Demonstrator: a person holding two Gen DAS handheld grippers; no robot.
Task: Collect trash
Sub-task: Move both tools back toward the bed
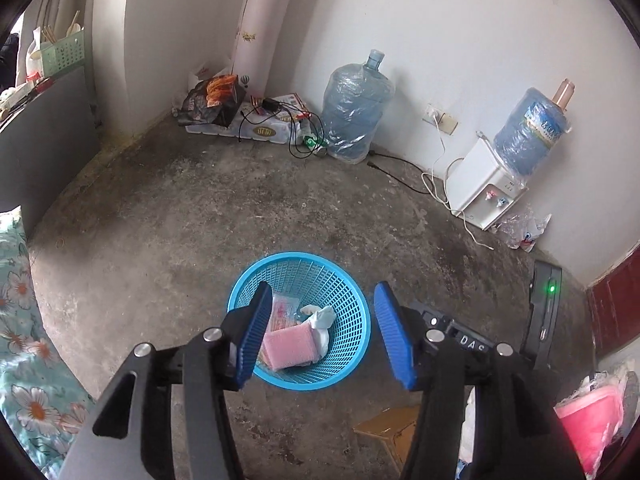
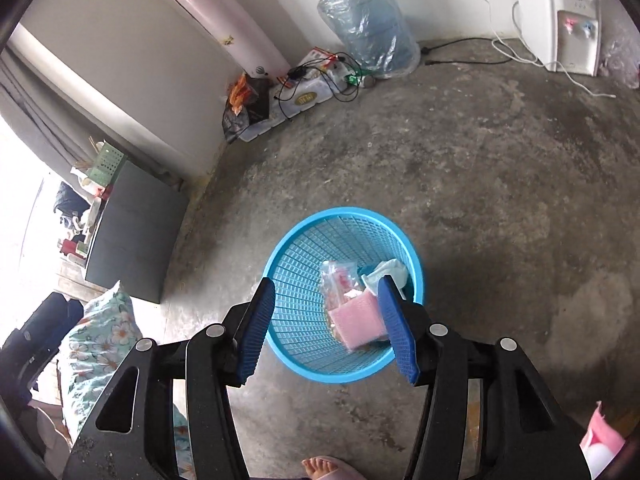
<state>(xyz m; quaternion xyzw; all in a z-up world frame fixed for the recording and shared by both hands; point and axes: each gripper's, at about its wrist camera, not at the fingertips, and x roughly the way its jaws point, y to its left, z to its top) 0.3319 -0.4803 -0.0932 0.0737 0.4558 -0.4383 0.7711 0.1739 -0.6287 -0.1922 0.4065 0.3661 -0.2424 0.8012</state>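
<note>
Left wrist view alone shows green-lit black box, right alone a bare foot, both jaws wide, empty.

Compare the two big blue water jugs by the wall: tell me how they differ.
The blue water jug on the floor stands upright, neck up, beside the pack of bottles. The blue water jug on the white dispenser is raised off the floor and carries a printed label; the floor one shows none. Both are wrapped in clear plastic film.

stained concrete floor, white walls, water dispenser by the wall, dark cabinet near bright daylight
</note>
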